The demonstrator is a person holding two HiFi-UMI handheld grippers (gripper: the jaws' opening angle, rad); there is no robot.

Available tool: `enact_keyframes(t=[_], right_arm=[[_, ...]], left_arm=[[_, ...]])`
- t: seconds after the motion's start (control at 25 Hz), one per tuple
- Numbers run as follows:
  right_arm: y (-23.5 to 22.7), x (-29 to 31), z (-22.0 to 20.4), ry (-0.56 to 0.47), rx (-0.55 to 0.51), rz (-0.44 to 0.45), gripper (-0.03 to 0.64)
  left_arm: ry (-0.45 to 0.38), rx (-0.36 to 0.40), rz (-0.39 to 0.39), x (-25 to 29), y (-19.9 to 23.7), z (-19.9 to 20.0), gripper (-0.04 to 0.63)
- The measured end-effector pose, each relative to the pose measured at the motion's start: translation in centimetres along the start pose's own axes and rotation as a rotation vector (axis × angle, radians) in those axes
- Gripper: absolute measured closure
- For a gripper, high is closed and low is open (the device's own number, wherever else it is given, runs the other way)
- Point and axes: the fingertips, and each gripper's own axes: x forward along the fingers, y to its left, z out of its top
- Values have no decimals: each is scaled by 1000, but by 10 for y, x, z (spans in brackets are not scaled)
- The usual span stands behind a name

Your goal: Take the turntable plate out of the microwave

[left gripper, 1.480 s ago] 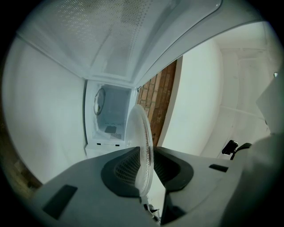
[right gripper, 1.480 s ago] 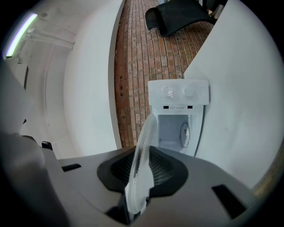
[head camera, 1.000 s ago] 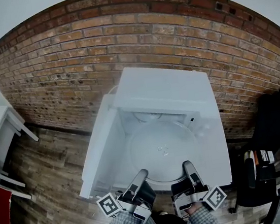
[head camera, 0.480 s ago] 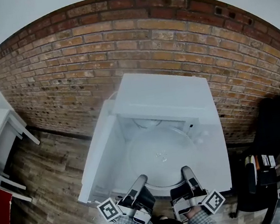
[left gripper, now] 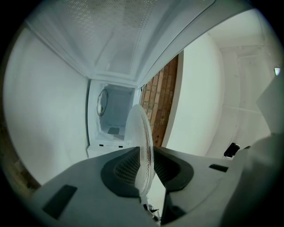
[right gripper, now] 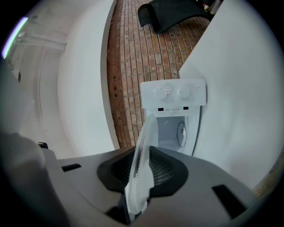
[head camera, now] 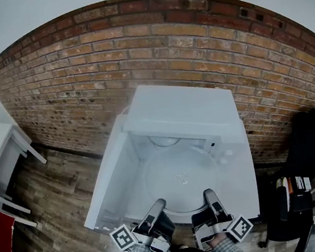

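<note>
A clear glass turntable plate point(head camera: 178, 177) hangs flat in front of the white microwave point(head camera: 184, 107), whose door point(head camera: 104, 181) stands swung open at the left. My left gripper point(head camera: 158, 204) is shut on the plate's near rim at the left, my right gripper point(head camera: 208, 195) on the near rim at the right. In the left gripper view the plate point(left gripper: 143, 146) stands edge-on between the dark pads of that gripper point(left gripper: 144, 170). The right gripper view shows the same: the plate point(right gripper: 143, 150) is pinched edge-on by that gripper point(right gripper: 141, 170), with the microwave's knob panel point(right gripper: 173, 93) behind it.
A brick wall point(head camera: 82, 75) runs behind the microwave. A black office chair point(head camera: 308, 131) stands at the right and a white piece of furniture point(head camera: 1, 160) at the left. Wood flooring point(head camera: 53, 211) lies below the open door.
Both grippers keep their hold on the plate's near rim. The whole scene sits slightly lower in the head view; the plate shows no clear shift against the microwave.
</note>
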Motion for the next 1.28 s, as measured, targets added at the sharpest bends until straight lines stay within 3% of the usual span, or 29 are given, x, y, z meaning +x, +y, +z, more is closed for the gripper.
enact_keyframes(t=[1.28], right_arm=[[5, -17, 16, 78, 3, 22, 545]], left_arm=[[-70, 26, -28, -8, 0, -32, 518]])
